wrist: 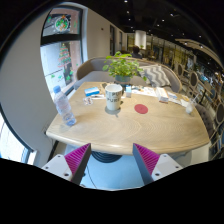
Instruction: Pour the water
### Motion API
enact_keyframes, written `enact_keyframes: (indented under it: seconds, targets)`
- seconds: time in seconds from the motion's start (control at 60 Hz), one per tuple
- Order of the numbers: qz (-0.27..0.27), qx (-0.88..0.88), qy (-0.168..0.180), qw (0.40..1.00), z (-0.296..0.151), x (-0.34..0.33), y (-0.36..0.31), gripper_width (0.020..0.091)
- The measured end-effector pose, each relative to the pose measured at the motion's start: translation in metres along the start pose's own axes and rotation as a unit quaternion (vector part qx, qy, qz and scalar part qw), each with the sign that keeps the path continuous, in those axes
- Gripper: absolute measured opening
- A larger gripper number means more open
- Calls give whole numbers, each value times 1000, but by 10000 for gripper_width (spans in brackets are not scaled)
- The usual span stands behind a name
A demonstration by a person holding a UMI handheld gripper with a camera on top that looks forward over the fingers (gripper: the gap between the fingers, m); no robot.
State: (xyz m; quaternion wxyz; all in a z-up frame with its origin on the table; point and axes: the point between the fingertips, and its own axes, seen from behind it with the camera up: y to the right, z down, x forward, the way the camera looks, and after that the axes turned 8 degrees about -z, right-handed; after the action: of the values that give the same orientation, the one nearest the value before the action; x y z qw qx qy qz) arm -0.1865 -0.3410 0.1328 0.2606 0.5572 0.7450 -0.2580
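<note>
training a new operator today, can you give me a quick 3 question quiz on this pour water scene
1. True or false: the gripper is shut on the water bottle.
2. What stands nearest the cup? A) red coaster B) a laptop C) a kettle
3. Fill in: behind the cup stands a green ____.

Key: 1 false, the fingers are open and short of the table. 2 A. 3 plant.

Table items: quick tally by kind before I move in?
Water bottle: 1
Patterned cup: 1
Potted plant: 1
Red coaster: 1
Small items at the far edge, too small to identify: not counted
Total: 4
The claw is open, short of the table, holding nothing.
</note>
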Motion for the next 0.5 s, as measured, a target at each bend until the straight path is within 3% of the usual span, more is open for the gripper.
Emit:
enact_keyframes:
  seconds: [0.267, 0.5]
  targets:
    - [-78, -24, 61, 995, -49, 75, -162, 859]
    - [-74, -32, 113, 990, -102, 161, -205, 862]
